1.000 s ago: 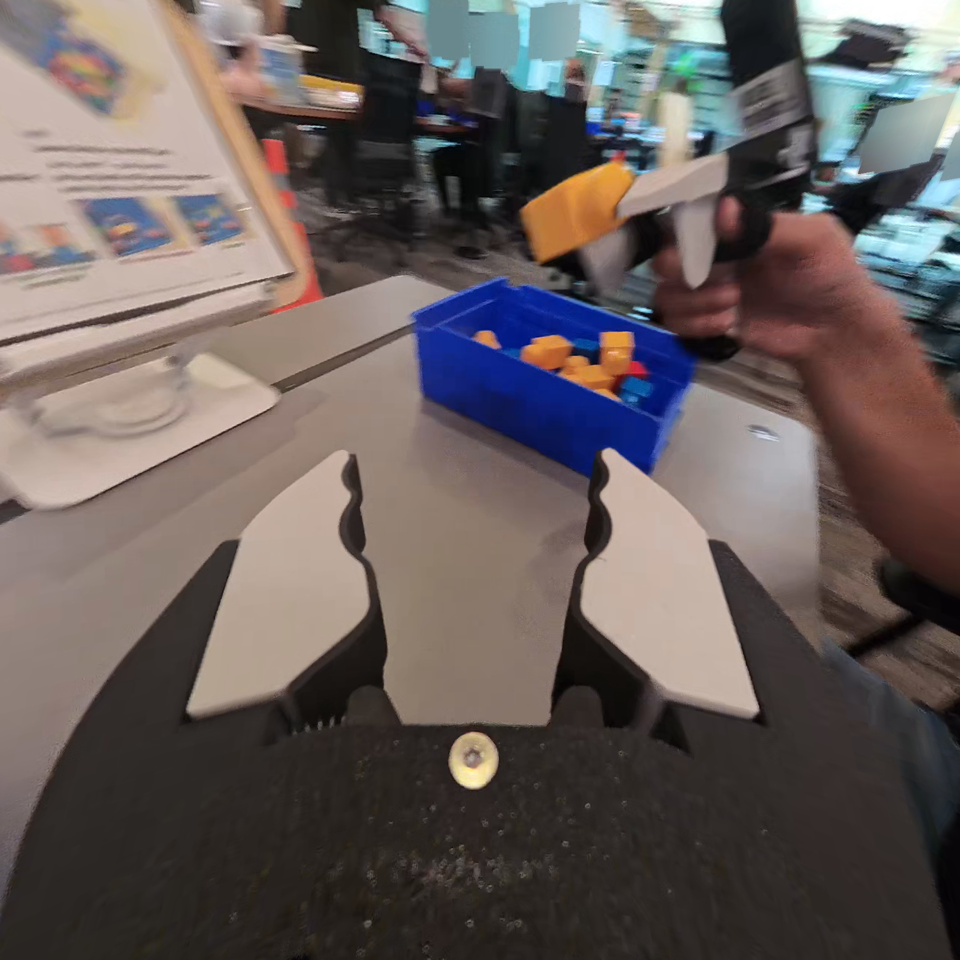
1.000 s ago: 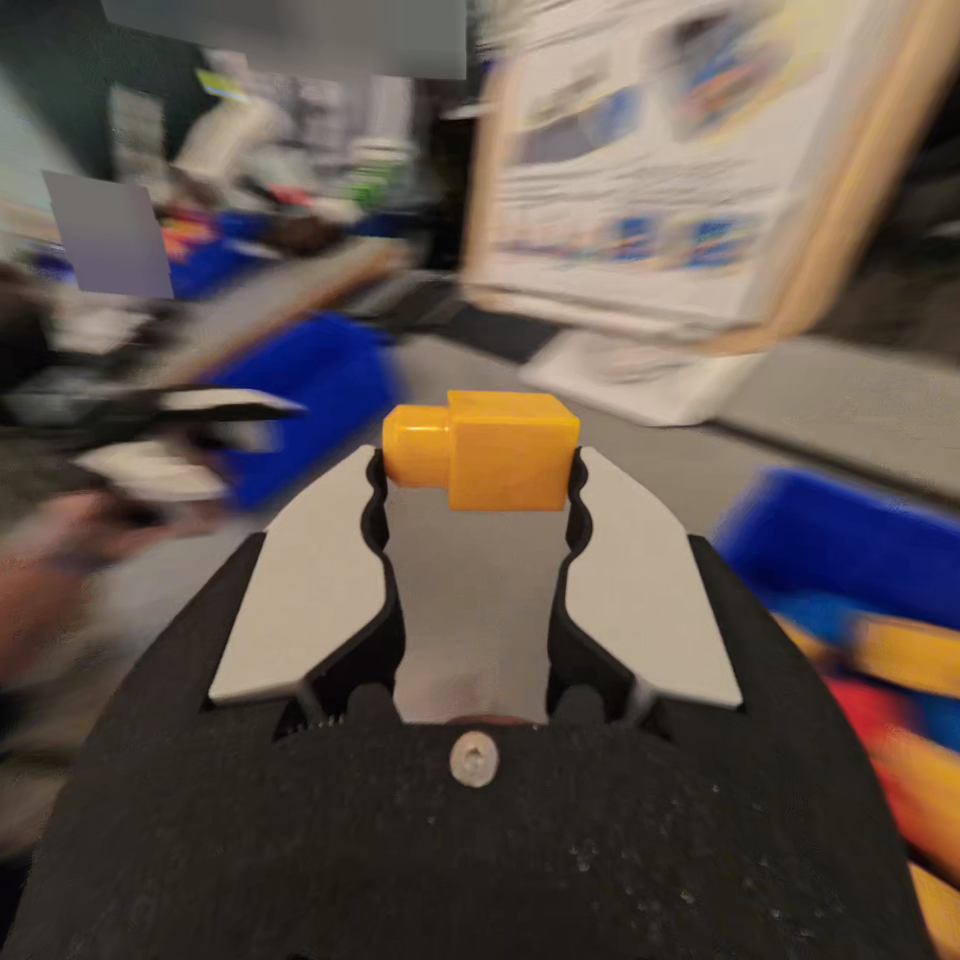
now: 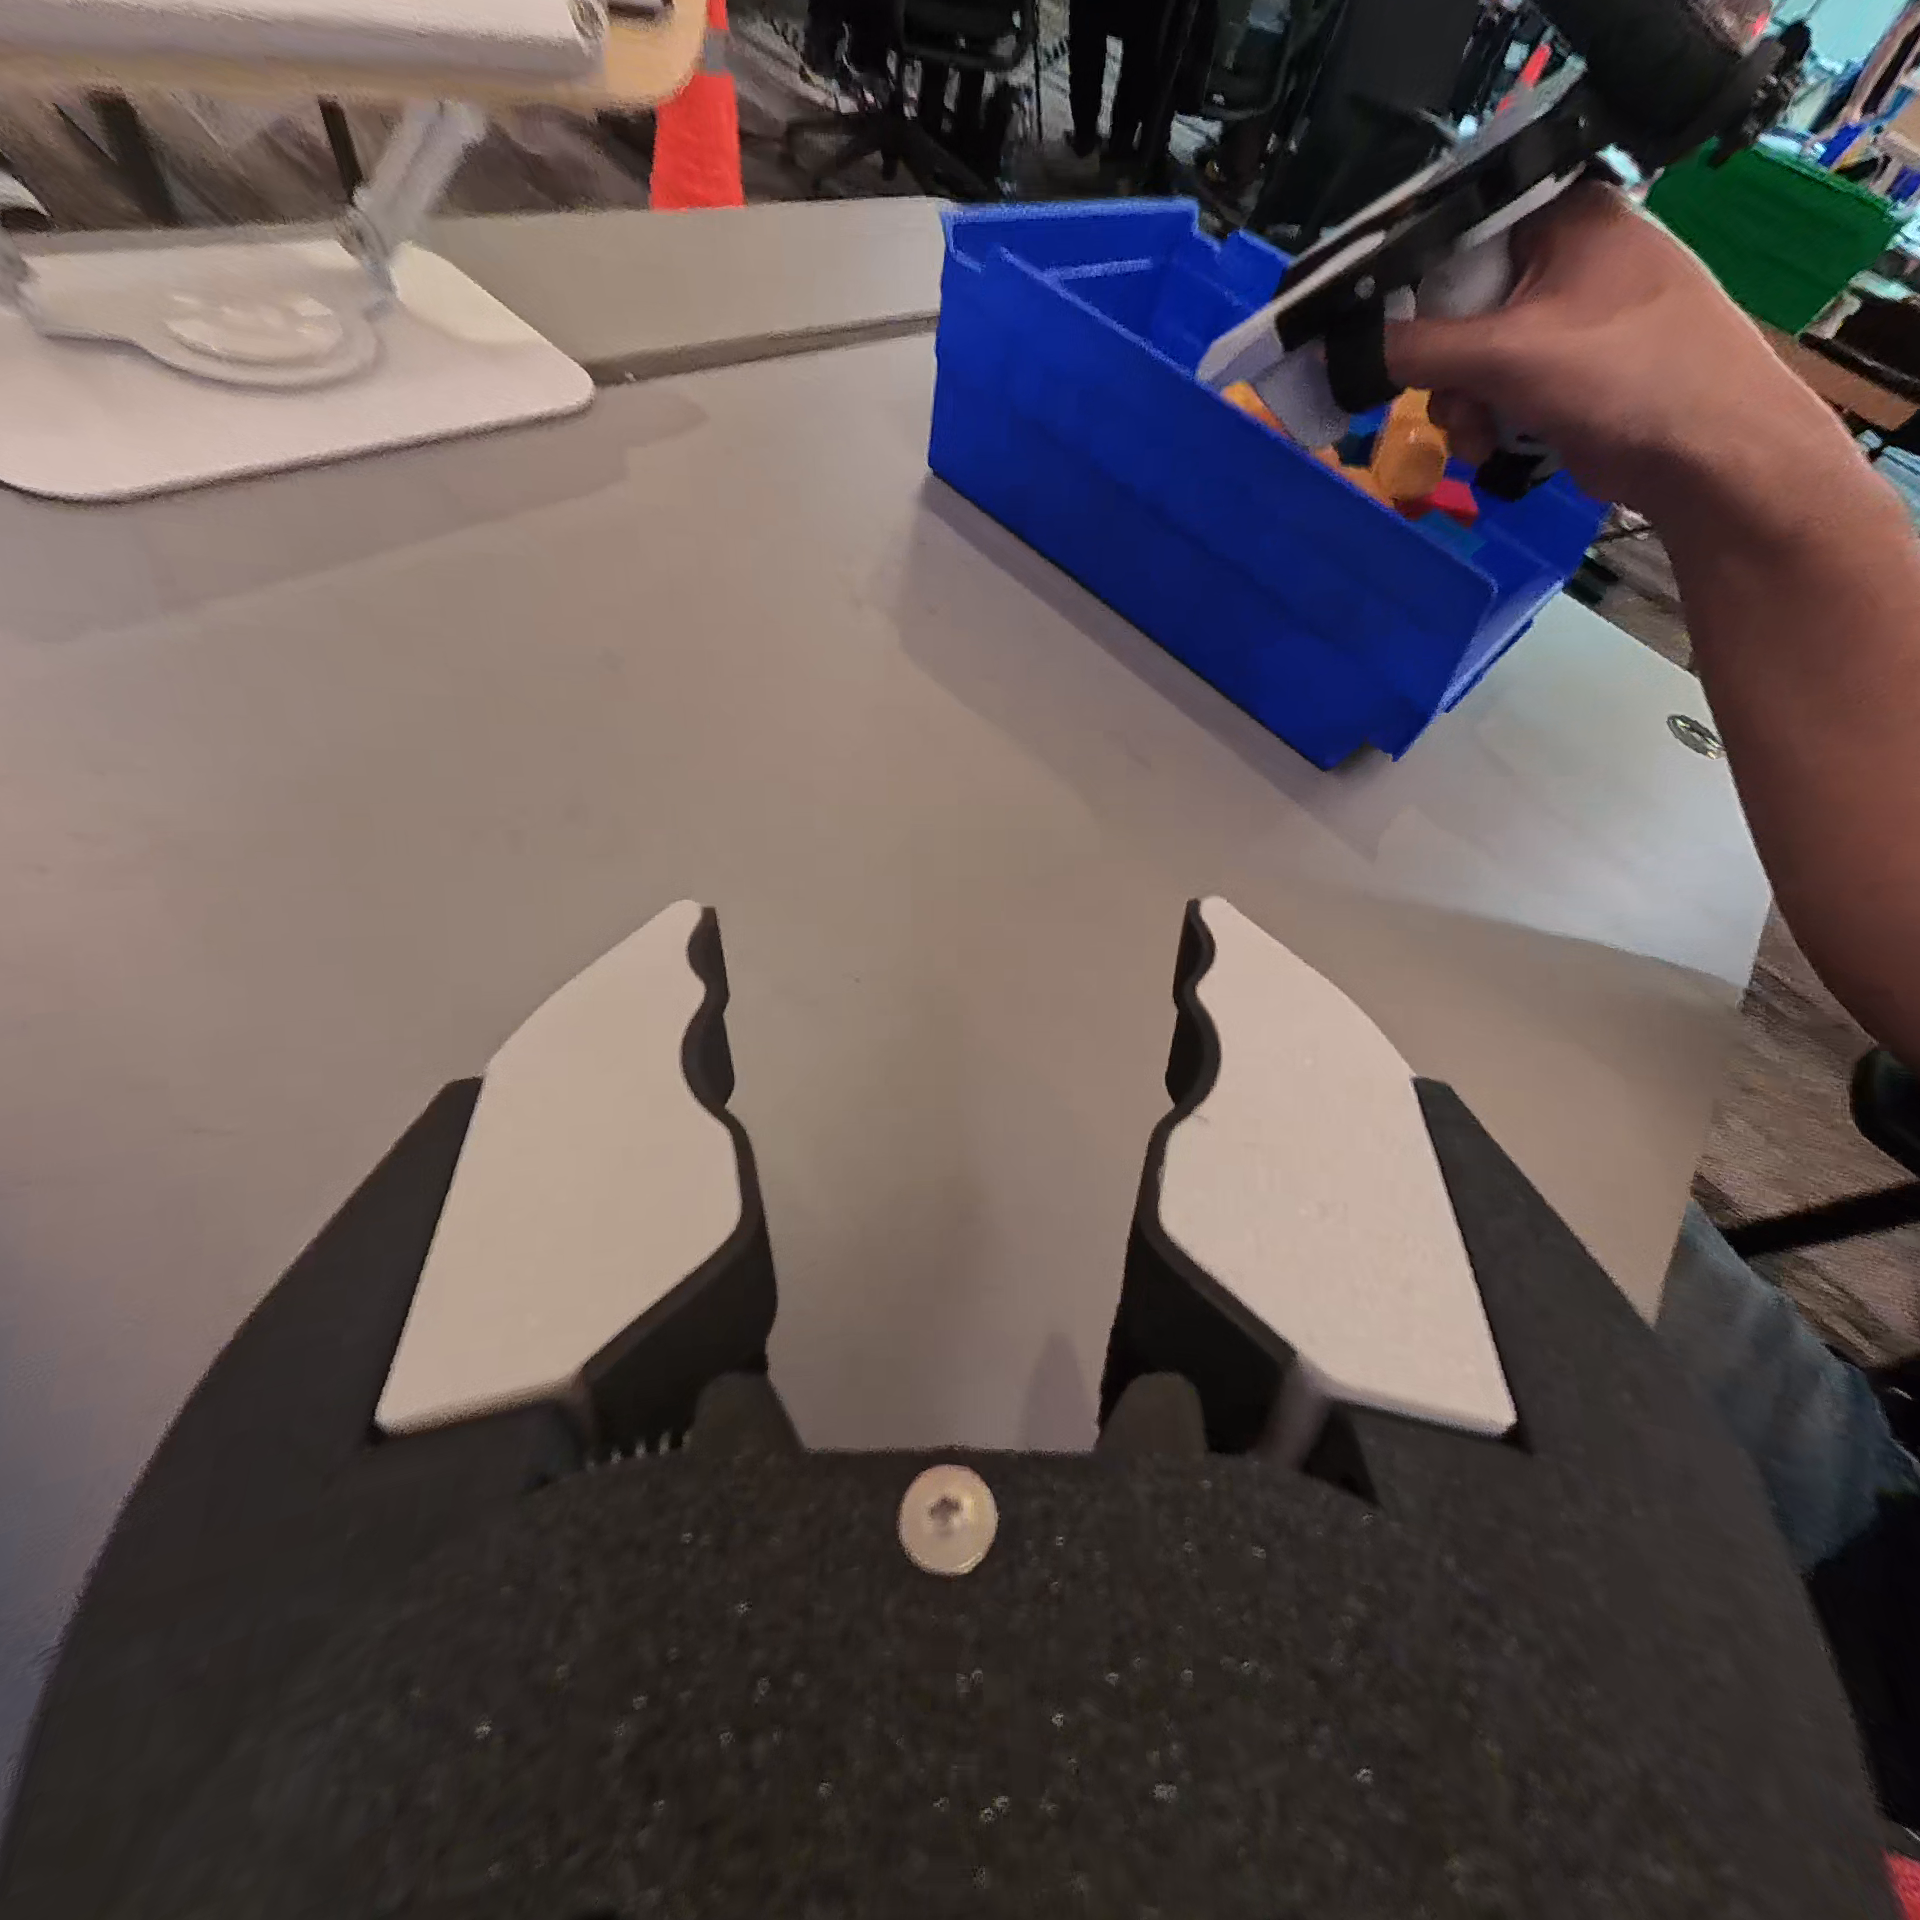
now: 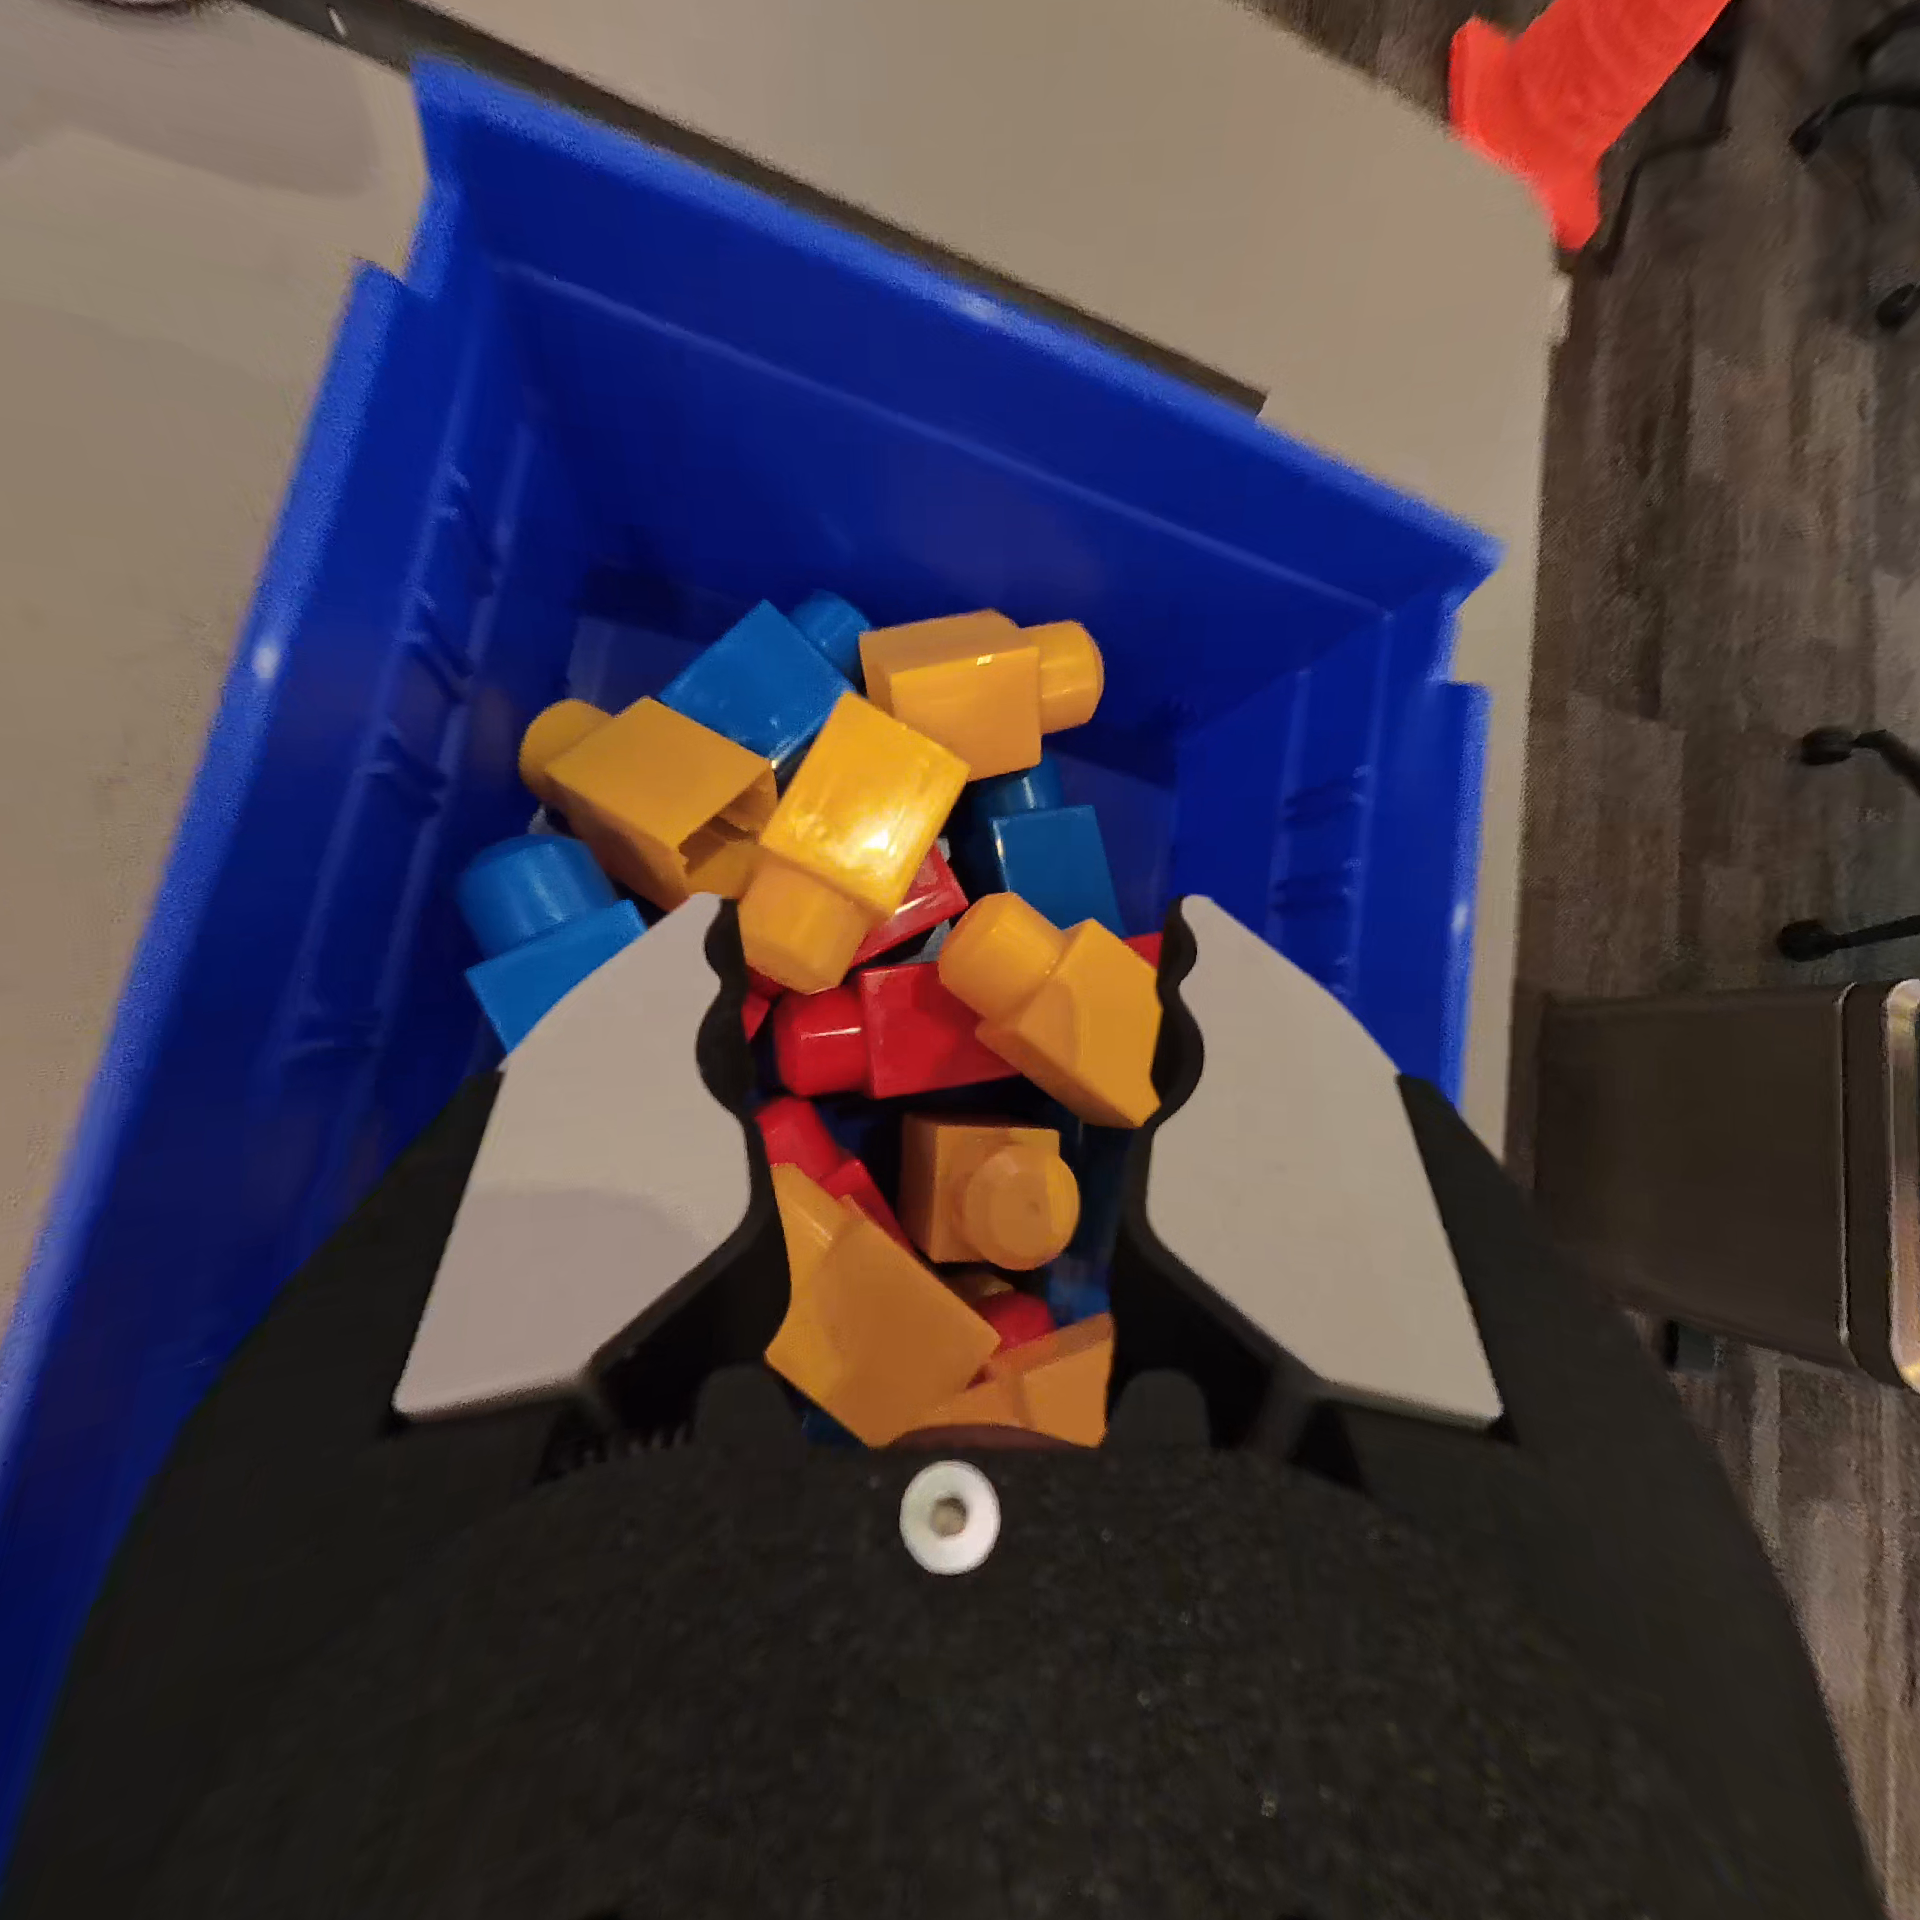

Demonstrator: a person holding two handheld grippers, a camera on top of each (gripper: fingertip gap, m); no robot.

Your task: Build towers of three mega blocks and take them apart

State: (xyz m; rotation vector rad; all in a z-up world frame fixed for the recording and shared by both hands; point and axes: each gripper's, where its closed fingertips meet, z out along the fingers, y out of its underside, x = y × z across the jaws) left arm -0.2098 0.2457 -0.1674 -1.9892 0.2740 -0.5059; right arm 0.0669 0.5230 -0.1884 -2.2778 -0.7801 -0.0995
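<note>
Bench (image 3: pixel 727 644) surface, grey, matt and smooth, carries everything, and no tower is seen standing on it. A white stand base (image 3: pixel 260 353) is set at its far left, apparently to prop a sheet board out of the working space. The blue bin (image 4: pixel 343 727), of rigid ribbed plastic with tall walls, is placed toward the bench's right edge so that loose pieces are kept from scattering. Inside it the mega blocks (image 4: pixel 862 821) are heaped at all angles: glossy, hard-edged cubes, each topped by one round stud, in orange, blue and red. The right tongs (image 4: pixel 951 914) are held spread and empty, pointing down just over the heap, presumably to pick or having released a piece. The left tongs (image 3: pixel 951 920) are likewise parked wide apart and empty above bare bench, well clear of the bin, probably awaiting a block.
</note>
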